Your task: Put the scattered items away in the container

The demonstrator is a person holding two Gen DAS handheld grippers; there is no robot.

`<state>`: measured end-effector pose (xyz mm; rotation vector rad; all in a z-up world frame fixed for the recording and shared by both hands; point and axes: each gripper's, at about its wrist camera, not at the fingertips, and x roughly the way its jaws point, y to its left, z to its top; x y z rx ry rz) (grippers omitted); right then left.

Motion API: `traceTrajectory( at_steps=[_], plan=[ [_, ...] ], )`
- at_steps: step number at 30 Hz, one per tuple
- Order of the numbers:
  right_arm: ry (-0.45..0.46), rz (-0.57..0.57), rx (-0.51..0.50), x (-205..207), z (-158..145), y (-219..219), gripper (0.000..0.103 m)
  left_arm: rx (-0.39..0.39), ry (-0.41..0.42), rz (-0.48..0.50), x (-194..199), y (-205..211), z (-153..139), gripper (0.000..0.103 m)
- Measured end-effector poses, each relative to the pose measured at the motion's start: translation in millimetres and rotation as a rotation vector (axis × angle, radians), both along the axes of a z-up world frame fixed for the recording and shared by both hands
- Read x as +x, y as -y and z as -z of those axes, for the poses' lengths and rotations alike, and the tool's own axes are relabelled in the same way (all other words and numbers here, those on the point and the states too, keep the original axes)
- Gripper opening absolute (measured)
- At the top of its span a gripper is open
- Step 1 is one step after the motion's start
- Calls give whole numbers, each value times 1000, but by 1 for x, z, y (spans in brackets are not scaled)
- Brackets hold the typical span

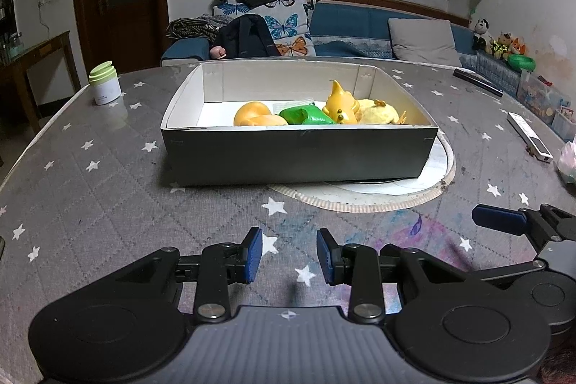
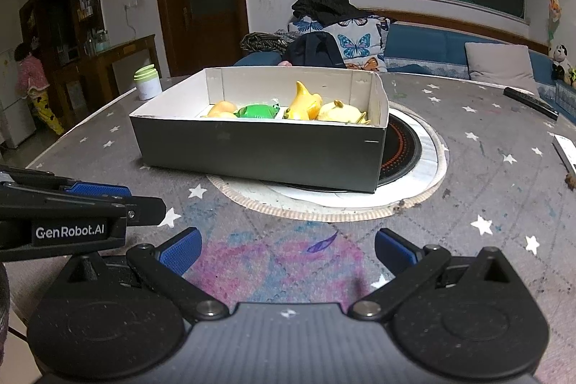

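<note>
Left gripper [image 1: 289, 254]: jaws set at a narrow gap, blue pads facing each other, nothing between them. It hovers low over the near part of the table [image 1: 108, 189], above the star-print grey cover. Right gripper [image 2: 286, 249]: jaws spread wide, empty, above a pink and blue stain [image 2: 277, 261] on the cover. The two tools sit side by side; each shows at the edge of the other's view.

Beyond the grippers, a round cut-out in the cover exposes a white ring [image 2: 360, 200] and a dark cooktop plate [image 2: 403, 146]. The container [image 1: 295, 157], an open dark-sided box with a white interior, rests partly over that ring and plate, near the table centre.

Contents of the container, all lying along its near wall: an orange rounded item [image 1: 253, 114] at left, a green packet [image 1: 306, 116] next to it, a yellow pointed toy [image 1: 340, 103] standing up beside the packet, and a pale yellow plush [image 1: 379, 112] at right, touching the pointed toy.

Farther out on the table: a white jar with a green lid [image 1: 104, 83] at far left, a black remote [image 1: 477, 81] at far right, a white remote [image 1: 529, 135] near the right edge.

Behind the table stands a blue sofa [image 1: 360, 27] carrying a butterfly-print pillow [image 1: 288, 24], dark clothing and a grey cushion [image 1: 424, 40].
</note>
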<state>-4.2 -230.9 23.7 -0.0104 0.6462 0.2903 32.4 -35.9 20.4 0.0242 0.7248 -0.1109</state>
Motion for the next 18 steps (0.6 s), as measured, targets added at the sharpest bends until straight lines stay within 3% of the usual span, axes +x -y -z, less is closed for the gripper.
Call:
traceTrajectory(
  at_steps=[18],
  plan=[
    [-14, 5, 4, 6, 4, 1, 103, 9, 13, 18, 5, 3, 3, 36]
  ],
)
